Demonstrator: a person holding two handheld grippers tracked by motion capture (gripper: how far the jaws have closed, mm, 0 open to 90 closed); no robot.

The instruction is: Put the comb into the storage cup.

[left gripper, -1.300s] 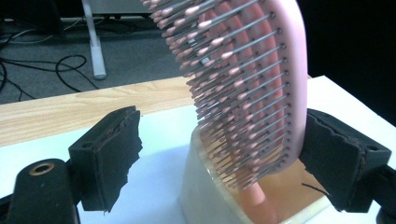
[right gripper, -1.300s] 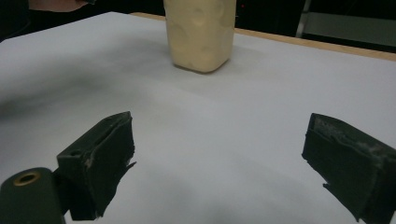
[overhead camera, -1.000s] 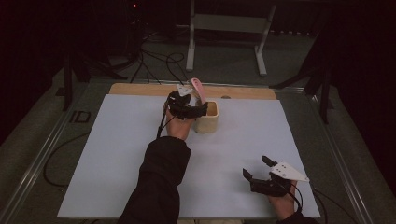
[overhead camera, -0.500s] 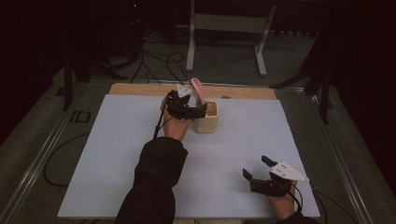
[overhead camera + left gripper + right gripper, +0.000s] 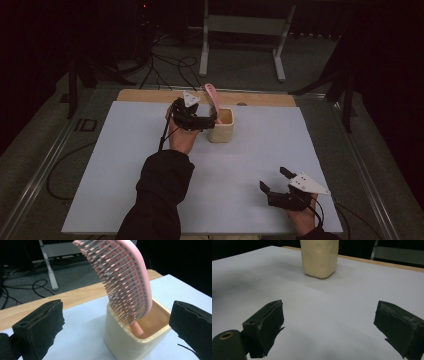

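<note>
A pink hairbrush (image 5: 212, 97) stands handle-down in a cream square cup (image 5: 221, 131) at the back middle of the table, bristles leaning left. My left gripper (image 5: 210, 120) is level just left of the cup. Its jaws have just been opening and stand wide apart. In the left gripper view the brush (image 5: 125, 272) and cup (image 5: 125, 340) sit ahead between the pads of my left gripper (image 5: 117, 315), touching neither. My right gripper (image 5: 273, 179) rests open near the front right, with nothing between its pads (image 5: 264, 322). It faces the cup (image 5: 320, 257).
A white sheet (image 5: 125, 150) covers the table, with a wooden strip (image 5: 145, 95) along the far edge. Beyond the table stand a metal frame (image 5: 240, 30) and floor cables (image 5: 165, 65). Dark sleeves reach in from the bottom.
The left gripper has drawn slightly back from the cup, with the brush left standing in it. The right gripper has stayed still.
</note>
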